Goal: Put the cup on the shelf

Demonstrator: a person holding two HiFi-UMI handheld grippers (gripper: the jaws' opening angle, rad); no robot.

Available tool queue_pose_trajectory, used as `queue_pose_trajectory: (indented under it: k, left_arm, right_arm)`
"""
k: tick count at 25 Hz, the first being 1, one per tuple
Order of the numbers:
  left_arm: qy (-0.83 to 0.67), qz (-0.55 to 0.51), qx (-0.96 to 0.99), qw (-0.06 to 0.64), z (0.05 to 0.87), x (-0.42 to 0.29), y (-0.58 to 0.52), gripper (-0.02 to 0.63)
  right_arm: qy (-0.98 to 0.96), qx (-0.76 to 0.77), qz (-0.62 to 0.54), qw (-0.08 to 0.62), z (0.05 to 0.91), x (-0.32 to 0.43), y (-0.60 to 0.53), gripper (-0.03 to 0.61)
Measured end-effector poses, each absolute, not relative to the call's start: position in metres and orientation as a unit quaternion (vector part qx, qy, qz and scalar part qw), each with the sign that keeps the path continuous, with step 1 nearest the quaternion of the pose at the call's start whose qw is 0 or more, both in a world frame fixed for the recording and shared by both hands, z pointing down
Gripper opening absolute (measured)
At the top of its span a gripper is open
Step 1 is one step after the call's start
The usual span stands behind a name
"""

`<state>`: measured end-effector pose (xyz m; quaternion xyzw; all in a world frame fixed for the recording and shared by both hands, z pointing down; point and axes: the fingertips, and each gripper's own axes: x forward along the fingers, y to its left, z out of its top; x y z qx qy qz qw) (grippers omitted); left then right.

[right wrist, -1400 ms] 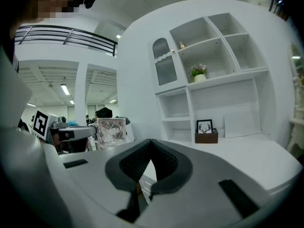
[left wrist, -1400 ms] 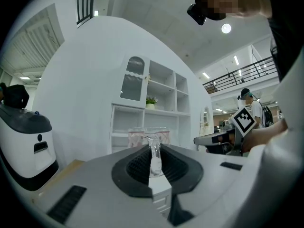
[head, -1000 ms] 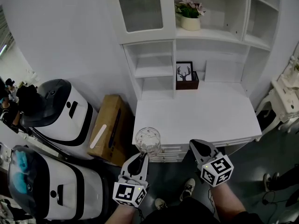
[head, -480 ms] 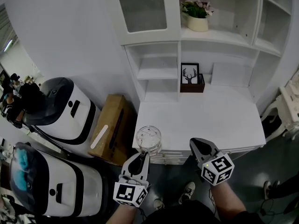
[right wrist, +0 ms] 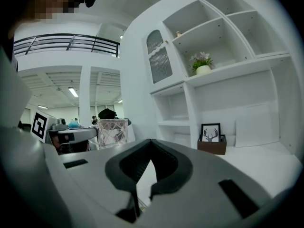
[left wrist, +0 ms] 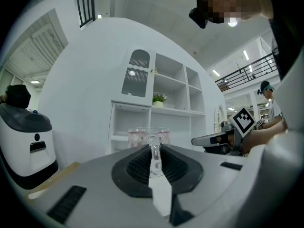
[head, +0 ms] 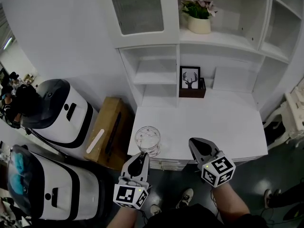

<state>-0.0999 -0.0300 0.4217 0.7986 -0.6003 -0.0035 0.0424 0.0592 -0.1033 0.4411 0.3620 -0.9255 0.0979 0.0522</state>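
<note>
A clear glass cup (head: 147, 140) with a pink pattern hangs over the front left corner of the white desk (head: 223, 127), held by its handle. My left gripper (head: 139, 161) is shut on that handle; in the left gripper view the cup (left wrist: 148, 137) stands just past the closed jaws (left wrist: 155, 161). My right gripper (head: 198, 148) is shut and empty at the desk's front edge. From the right gripper view the cup (right wrist: 112, 133) shows at the left. The white shelf unit (head: 155, 77) rises behind the desk with open cubbies.
A framed deer picture (head: 190, 79) in a dark box stands at the back of the desk. A potted plant (head: 197, 15) sits on an upper shelf. A cardboard box (head: 107, 132) and two white machines (head: 59, 113) stand to the left.
The view has shifted so the shelf unit and desk sit lower and nearer. The left gripper with the cup has edged slightly left; both grippers stay shut.
</note>
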Motion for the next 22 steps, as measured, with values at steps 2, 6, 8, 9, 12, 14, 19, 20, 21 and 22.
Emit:
queue_pose_trajectory:
  k: [2,6,8,9,12,14,19,20,21,22]
  left_arm:
    - [-0.603,-0.005,0.796,0.040,0.420,-0.094,-0.037,0.034]
    - [-0.612,-0.005,0.790,0.037,0.416,-0.084,-0.048,0.034]
    - [-0.617,-0.006,0.786,0.036,0.414,-0.081,-0.053,0.034]
    - [-0.620,-0.006,0.784,0.036,0.414,-0.079,-0.056,0.034]
    - [-0.626,-0.008,0.779,0.037,0.411,-0.072,-0.062,0.034]
    - [-0.631,-0.011,0.775,0.035,0.410,-0.068,-0.067,0.034]
    - [-0.642,-0.011,0.766,0.029,0.405,-0.057,-0.081,0.034]
    - [-0.643,-0.009,0.765,0.027,0.404,-0.055,-0.084,0.034]
    - [-0.645,-0.008,0.764,0.024,0.403,-0.054,-0.088,0.034]
    - [-0.646,-0.007,0.763,0.022,0.402,-0.052,-0.091,0.034]
  right_arm:
    - [-0.928,0.357,0.097,0.052,0.440,0.063,-0.111,0.003]
    - [-0.932,0.346,0.096,0.052,0.438,0.069,-0.126,0.003]
    - [-0.935,0.339,0.095,0.052,0.436,0.071,-0.132,0.003]
    - [-0.936,0.336,0.094,0.052,0.435,0.072,-0.135,0.003]
    - [-0.940,0.325,0.089,0.052,0.431,0.075,-0.143,0.003]
    - [-0.943,0.317,0.085,0.053,0.429,0.078,-0.147,0.003]
    - [-0.948,0.303,0.081,0.055,0.427,0.089,-0.158,0.003]
    - [-0.949,0.302,0.080,0.053,0.426,0.091,-0.160,0.003]
    - [-0.949,0.300,0.080,0.051,0.426,0.092,-0.163,0.003]
    - [-0.950,0.299,0.081,0.050,0.427,0.094,-0.165,0.003]
